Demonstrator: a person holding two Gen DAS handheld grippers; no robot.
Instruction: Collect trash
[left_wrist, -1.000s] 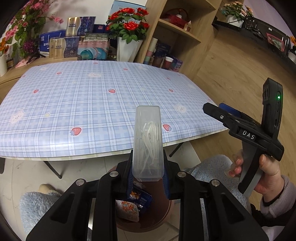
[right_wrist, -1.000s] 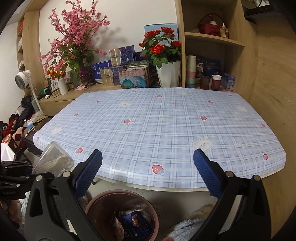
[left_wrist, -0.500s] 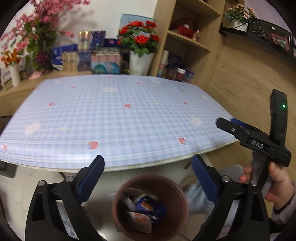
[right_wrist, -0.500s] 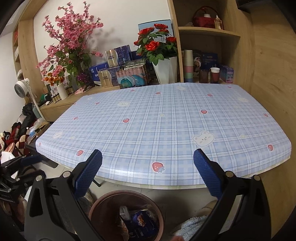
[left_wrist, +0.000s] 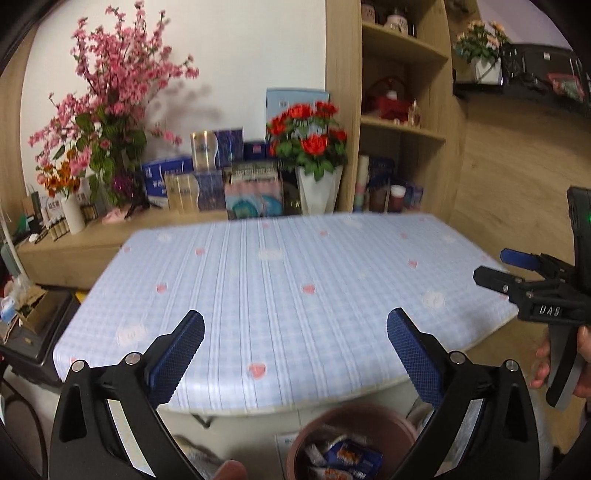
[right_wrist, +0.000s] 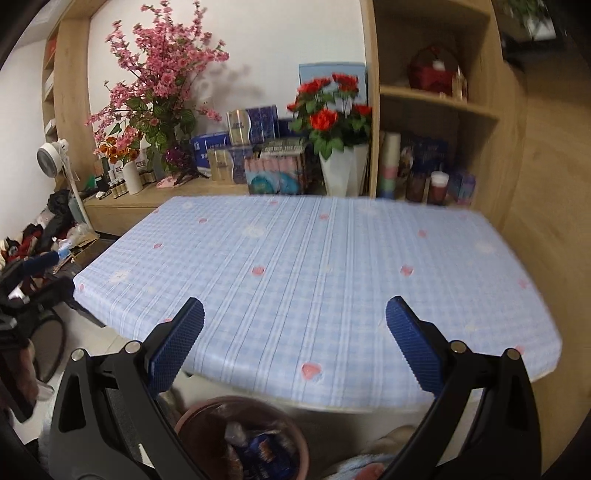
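A brown round trash bin (left_wrist: 391, 417) stands on the floor below the table's near edge and holds wrappers, among them a blue packet (left_wrist: 351, 456). It also shows in the right wrist view (right_wrist: 207, 410). My left gripper (left_wrist: 295, 343) is open and empty, above and in front of the bin. My right gripper (right_wrist: 294, 341) is open and empty too, over the table's near edge; it shows at the right of the left wrist view (left_wrist: 517, 273). The table (left_wrist: 295, 266) has a blue plaid cloth with nothing on it.
A wooden sideboard (left_wrist: 74, 251) behind the table carries flowers, boxes and a white vase with red roses (left_wrist: 314, 147). A wooden shelf unit (left_wrist: 402, 129) stands at the back right. Clutter and a small fan (right_wrist: 51, 155) lie at the left.
My left gripper opened and let go of the clear plastic box, which is out of sight now. Both grippers tilted up, so the bin sank lower in both views.
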